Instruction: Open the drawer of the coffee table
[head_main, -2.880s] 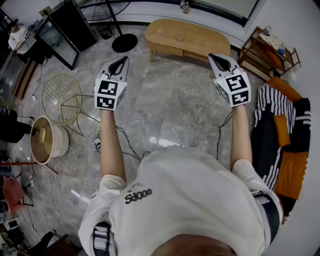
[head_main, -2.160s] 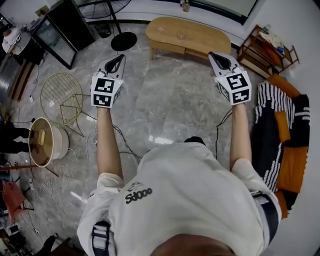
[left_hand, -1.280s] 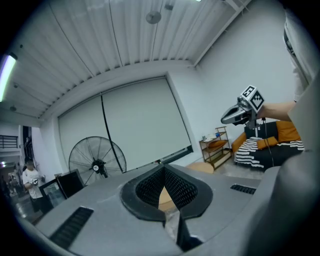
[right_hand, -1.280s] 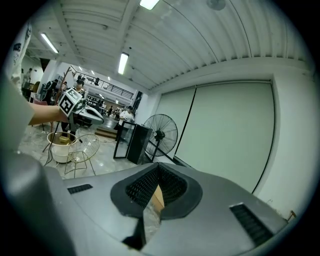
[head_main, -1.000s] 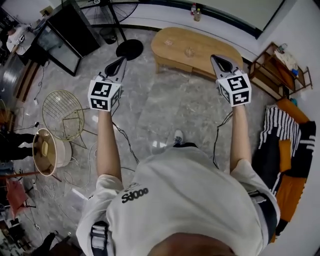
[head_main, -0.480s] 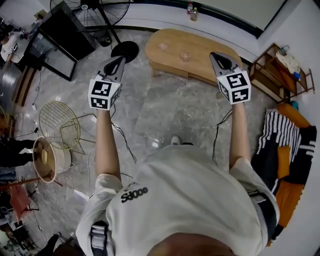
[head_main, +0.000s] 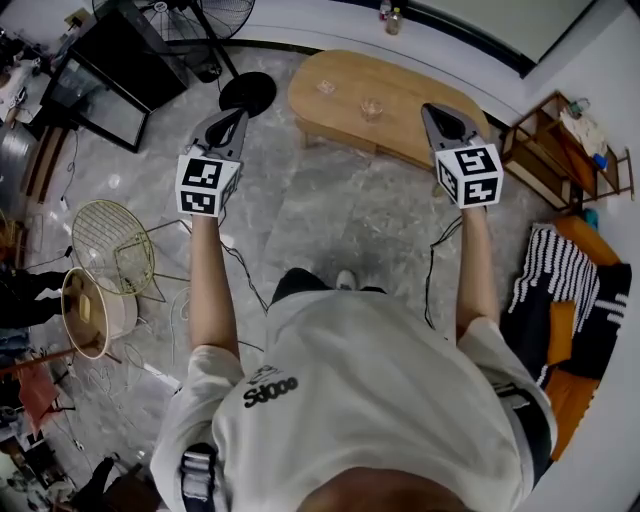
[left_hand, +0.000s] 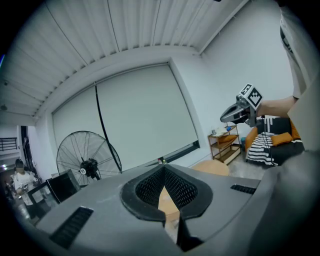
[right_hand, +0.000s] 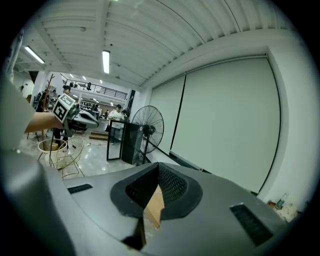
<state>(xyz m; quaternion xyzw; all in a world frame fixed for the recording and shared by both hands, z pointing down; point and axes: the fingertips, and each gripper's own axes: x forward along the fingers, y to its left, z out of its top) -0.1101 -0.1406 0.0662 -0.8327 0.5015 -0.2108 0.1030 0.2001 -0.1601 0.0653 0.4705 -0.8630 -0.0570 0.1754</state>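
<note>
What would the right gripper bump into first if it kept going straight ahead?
Probably the oval light-wood coffee table: its wood shows straight ahead between the shut jaws of the right gripper. How far off is hard to tell.

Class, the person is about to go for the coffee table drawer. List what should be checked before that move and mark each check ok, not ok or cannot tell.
1. Left claw shut and empty: ok.
2. Right claw shut and empty: ok.
3. Coffee table in view ahead of both claws: ok.
4. A claw touching the drawer front: not ok, neither does.
5. Drawer handle found: cannot tell, too small to see.
6. Glass stands back from the table's front edge: ok.
</note>
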